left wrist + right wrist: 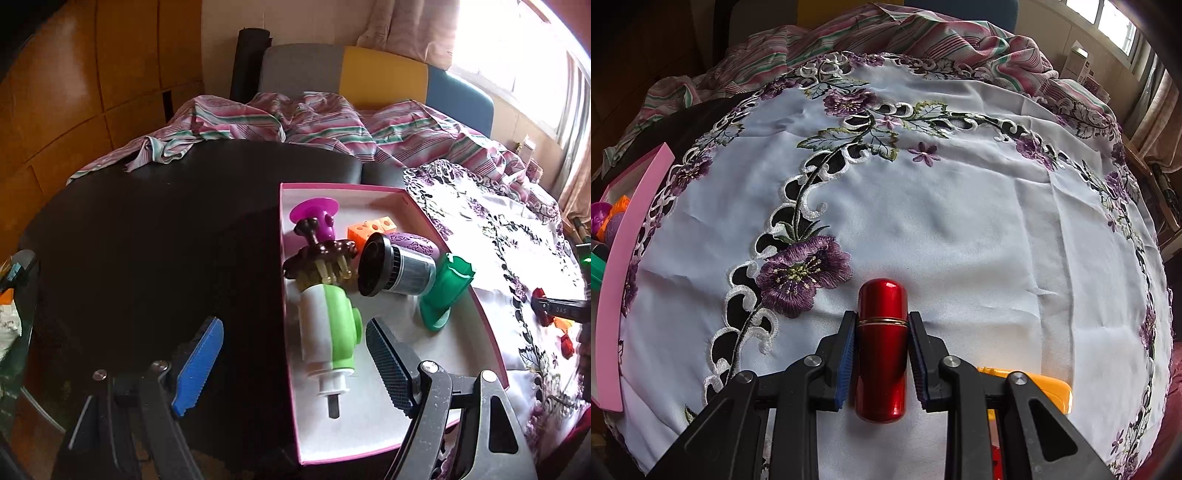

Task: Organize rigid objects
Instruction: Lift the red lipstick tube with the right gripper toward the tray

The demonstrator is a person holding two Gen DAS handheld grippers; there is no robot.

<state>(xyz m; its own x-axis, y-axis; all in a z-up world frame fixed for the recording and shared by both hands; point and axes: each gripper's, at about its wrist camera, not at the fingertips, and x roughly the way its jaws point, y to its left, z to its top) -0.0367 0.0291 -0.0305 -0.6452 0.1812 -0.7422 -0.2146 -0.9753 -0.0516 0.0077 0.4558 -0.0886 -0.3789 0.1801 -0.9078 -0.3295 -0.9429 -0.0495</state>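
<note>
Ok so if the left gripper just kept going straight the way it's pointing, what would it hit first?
Probably the green and white gadget lying in the pink box: it sits between the open left gripper fingers, dead ahead. Depth is hard to judge in this fisheye view.

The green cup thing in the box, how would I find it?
Look for the pink box beside the flowery cloth. By its right wall, a dark green cup lies tipped over next to a black jar. It alone is dark green, with a wavy rim and a wide round foot.
</note>
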